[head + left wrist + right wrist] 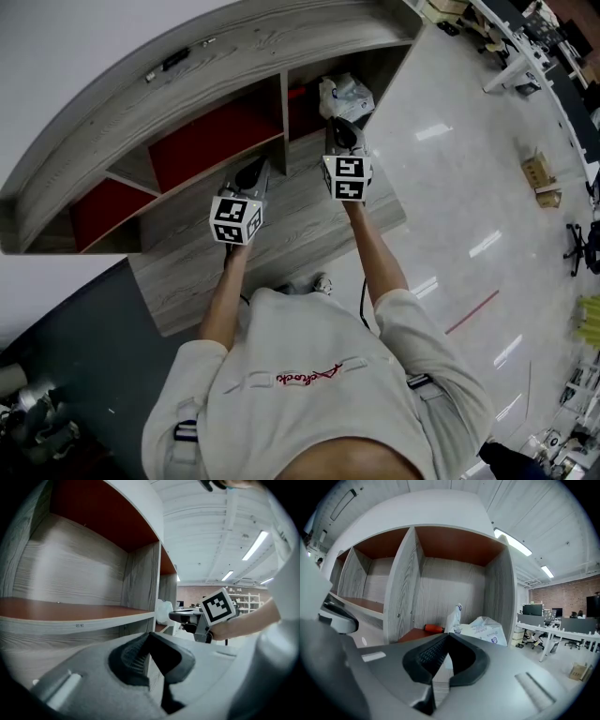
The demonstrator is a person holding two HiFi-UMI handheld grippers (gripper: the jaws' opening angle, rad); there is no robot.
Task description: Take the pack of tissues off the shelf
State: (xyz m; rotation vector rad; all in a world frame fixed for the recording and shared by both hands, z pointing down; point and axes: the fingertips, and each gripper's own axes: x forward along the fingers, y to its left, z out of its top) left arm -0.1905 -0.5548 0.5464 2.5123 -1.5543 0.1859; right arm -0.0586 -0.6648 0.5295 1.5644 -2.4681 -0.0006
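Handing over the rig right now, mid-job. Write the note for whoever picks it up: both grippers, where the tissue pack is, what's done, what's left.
Left gripper: shut, empty, held over the desk in front of the shelf, near its middle compartment.
Right gripper: shut at the mouth of the rightmost compartment, apparently pinching the wrapper edge of the pack of tissues.
Pack: on that compartment's floor, with a small orange object behind it to the left.
Done: reach and grip.
Left: draw the pack out of the shelf. The hold looks to be on thin wrapper only, so pull gently.
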